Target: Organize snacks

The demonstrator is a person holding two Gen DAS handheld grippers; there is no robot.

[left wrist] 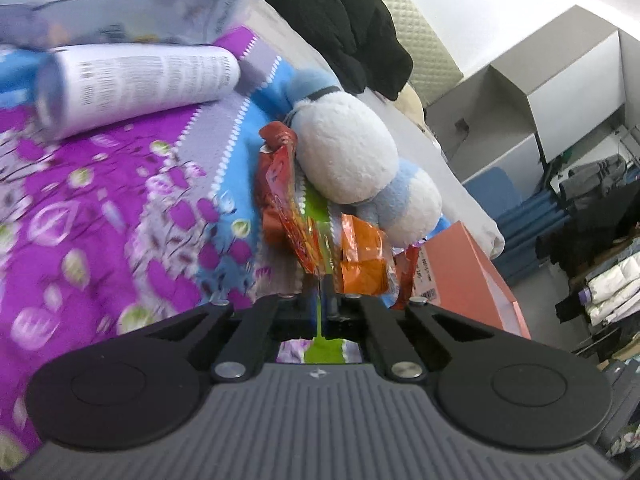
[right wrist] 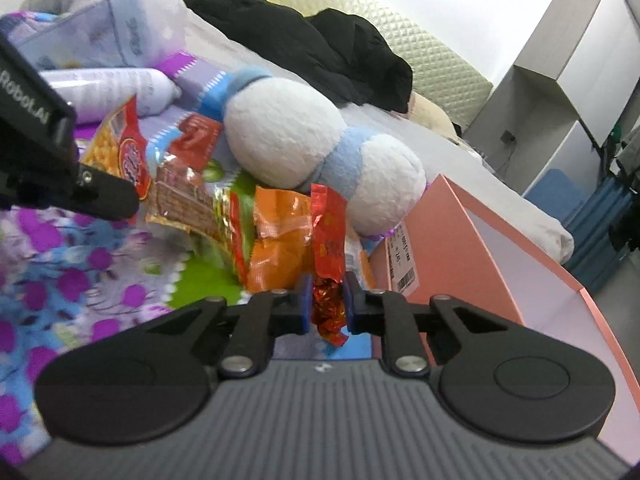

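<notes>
Several snack packets lie in a pile on a flowered blanket beside a white and blue plush toy [left wrist: 352, 152]. In the left wrist view my left gripper [left wrist: 325, 292] is shut on the thin edge of a red-orange and green snack packet [left wrist: 296, 220] and holds it up edge-on. An orange packet [left wrist: 360, 264] lies just right of it. In the right wrist view my right gripper [right wrist: 327, 304] is shut on a crinkled red foil packet [right wrist: 329, 240]. The orange packet [right wrist: 280, 248], a brown wafer packet [right wrist: 184, 200] and a yellow chip bag [right wrist: 120, 152] lie to its left. The left gripper's body [right wrist: 60, 176] reaches in from the left.
An open pink cardboard box [right wrist: 460, 248] stands right of the pile, also seen in the left wrist view [left wrist: 472, 276]. A white printed cylinder [left wrist: 136, 84] and a pale blue bag [right wrist: 108, 32] lie at the back left. Black clothing [right wrist: 320, 52] lies on the bed behind the plush.
</notes>
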